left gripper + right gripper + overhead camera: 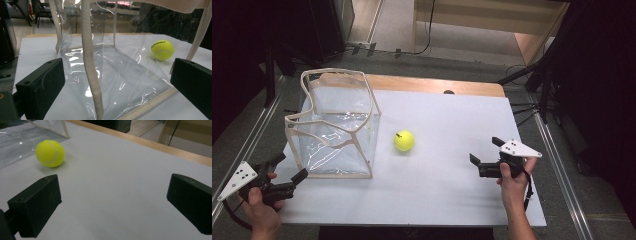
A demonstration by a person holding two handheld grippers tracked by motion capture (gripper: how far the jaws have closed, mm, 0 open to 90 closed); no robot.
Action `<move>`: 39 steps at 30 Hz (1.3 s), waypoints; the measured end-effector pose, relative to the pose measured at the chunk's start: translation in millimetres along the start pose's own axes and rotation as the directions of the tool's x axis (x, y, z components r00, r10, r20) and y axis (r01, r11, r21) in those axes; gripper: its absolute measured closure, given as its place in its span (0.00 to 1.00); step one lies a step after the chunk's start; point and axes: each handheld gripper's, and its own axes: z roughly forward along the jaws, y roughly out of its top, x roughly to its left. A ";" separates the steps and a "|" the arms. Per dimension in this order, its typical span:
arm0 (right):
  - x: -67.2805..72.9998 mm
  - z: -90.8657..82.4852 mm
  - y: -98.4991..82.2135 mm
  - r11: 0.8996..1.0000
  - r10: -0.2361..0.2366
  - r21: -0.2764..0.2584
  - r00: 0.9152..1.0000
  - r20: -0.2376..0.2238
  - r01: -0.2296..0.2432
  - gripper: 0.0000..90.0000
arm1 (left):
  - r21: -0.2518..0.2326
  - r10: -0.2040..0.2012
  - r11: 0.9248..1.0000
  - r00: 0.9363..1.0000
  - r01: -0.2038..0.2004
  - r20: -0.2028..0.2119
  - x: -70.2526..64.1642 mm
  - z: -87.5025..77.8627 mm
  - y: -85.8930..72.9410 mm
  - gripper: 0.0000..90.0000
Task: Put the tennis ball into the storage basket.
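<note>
A yellow tennis ball (404, 140) lies on the white table sheet (437, 195), just right of a clear plastic bag (337, 125) with cream fabric trim that stands upright with its mouth open. My left gripper (288, 167) is open at the table's front left, pointing at the bag's near corner; its view looks through the bag (112, 75) to the ball (162, 50). My right gripper (484, 150) is open at the right, aimed left toward the ball (50, 153), with bare sheet between its jaws.
The wooden table edge (437, 84) runs along the back. Metal rails (557, 165) flank the table on both sides. Black stands and cables (532, 95) sit at the back right. A pale wooden bench (492, 20) stands beyond.
</note>
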 end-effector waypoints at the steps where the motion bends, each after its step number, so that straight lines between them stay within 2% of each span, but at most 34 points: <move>1: 1.1 2.3 1.9 1.000 -0.003 0.004 1.000 -0.010 0.003 0.00 | -0.001 0.000 1.000 1.000 0.000 0.000 0.3 -0.3 0.1 0.00; 8: 13.0 23.1 17.2 0.999 -0.038 0.026 0.997 -0.064 0.040 0.00 | 0.003 -0.002 1.000 1.000 0.002 0.005 0.5 0.5 0.0 0.00; 12: 21.6 39.3 30.8 0.997 -0.068 0.037 0.993 -0.099 0.072 0.00 | -0.001 -0.007 1.000 1.000 0.007 0.006 0.7 -0.5 -0.1 0.00; 18: 30.5 56.8 43.1 0.996 -0.081 0.036 0.987 -0.140 0.087 0.00 | -0.003 -0.009 1.000 1.000 0.009 0.008 0.8 -0.3 0.0 0.00; 23: 36.4 68.9 48.7 0.994 -0.091 0.050 0.984 -0.156 0.100 0.00 | -0.011 -0.014 1.000 1.000 0.015 0.009 1.5 -1.2 -0.1 0.00; 28: 47.8 83.7 57.0 0.988 -0.124 0.074 0.976 -0.177 0.139 0.00 | -0.013 -0.017 1.000 1.000 0.017 0.015 1.1 -1.4 -0.2 0.00; 33: 52.9 91.2 61.9 0.986 -0.131 0.082 0.974 -0.188 0.148 0.00 | -0.013 -0.018 1.000 1.000 0.018 0.016 1.1 -1.1 -0.2 0.00; 34: 55.3 95.9 64.5 0.983 -0.139 0.090 0.969 -0.205 0.160 0.00 | -0.013 -0.017 1.000 1.000 0.017 0.015 1.2 -1.0 -0.1 0.00; 39: 61.2 104.2 69.7 0.980 -0.148 0.099 0.962 -0.230 0.174 0.00 | -0.006 -0.007 1.000 1.000 0.007 0.013 0.5 -0.3 0.1 0.00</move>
